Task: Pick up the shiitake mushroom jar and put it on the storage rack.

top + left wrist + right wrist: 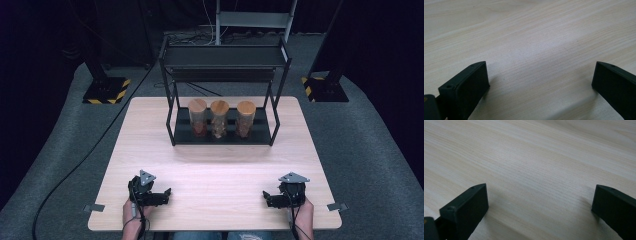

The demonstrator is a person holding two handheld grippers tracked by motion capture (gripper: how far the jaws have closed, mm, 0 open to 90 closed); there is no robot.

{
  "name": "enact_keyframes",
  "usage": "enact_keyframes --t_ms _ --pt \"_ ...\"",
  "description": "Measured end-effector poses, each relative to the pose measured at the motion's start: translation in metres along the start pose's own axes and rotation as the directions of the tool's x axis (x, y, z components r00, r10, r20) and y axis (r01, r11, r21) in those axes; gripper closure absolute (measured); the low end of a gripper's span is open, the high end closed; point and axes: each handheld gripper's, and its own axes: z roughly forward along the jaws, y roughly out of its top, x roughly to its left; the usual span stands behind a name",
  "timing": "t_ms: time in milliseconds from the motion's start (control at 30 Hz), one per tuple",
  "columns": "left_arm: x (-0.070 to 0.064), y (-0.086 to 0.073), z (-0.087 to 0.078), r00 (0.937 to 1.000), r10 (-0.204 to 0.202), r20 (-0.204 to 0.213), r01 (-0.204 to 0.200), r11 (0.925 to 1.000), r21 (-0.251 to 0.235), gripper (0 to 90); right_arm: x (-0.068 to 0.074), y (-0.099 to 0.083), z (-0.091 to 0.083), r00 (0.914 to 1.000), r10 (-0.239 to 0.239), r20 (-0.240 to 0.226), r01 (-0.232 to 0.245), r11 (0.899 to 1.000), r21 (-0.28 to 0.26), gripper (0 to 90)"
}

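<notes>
In the lower left of the high view, the left tool (162,196) is resting low over the pale wooden surface (215,170), held by a hand (134,212) coming in from the bottom edge. The right tool (269,197) is sitting in the lower right, held by the other hand (302,212), and the 2 tools are pointing toward each other across the bare middle of the surface.

In the left gripper view, the left tool (540,77) is showing both jaws spread wide with nothing between them but wood grain. In the right gripper view, the right tool (540,197) is standing just as wide apart and is holding nothing.

In the upper middle of the high view, a black 2-tier rack (172,107) is standing at the far side of the surface. On its lower shelf, 3 glass jars (219,122) with wooden lids are standing upright in a row, just beside one another and well apart from both tools.
</notes>
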Motion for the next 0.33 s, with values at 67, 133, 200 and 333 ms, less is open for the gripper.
enact_keyframes --t_ms 67,133,200,333 --pt "0.0 0.0 0.0 1.0 0.001 0.0 -0.001 1.0 0.0 0.2 0.0017 -0.0006 -0.0001 0.9999 -0.008 0.009 0.008 1.0 0.0 0.0" --pt "0.0001 0.0 -0.0001 1.0 0.003 0.001 -0.003 1.0 0.002 0.2 0.0025 -0.0001 0.0004 0.9999 -0.013 0.003 0.013 1.0 0.0 0.0" --pt "0.0001 0.0002 0.0 1.0 0.004 0.002 -0.004 1.0 0.002 0.2 0.0023 0.0004 0.0009 0.9999 -0.013 0.0 0.013 1.0 0.001 0.0" --pt "0.0 0.0004 0.0002 0.9999 0.012 0.011 -0.012 0.9999 0.001 0.2 0.0024 0.0006 0.0011 0.9997 -0.022 -0.003 0.022 1.0 0.0 0.0"
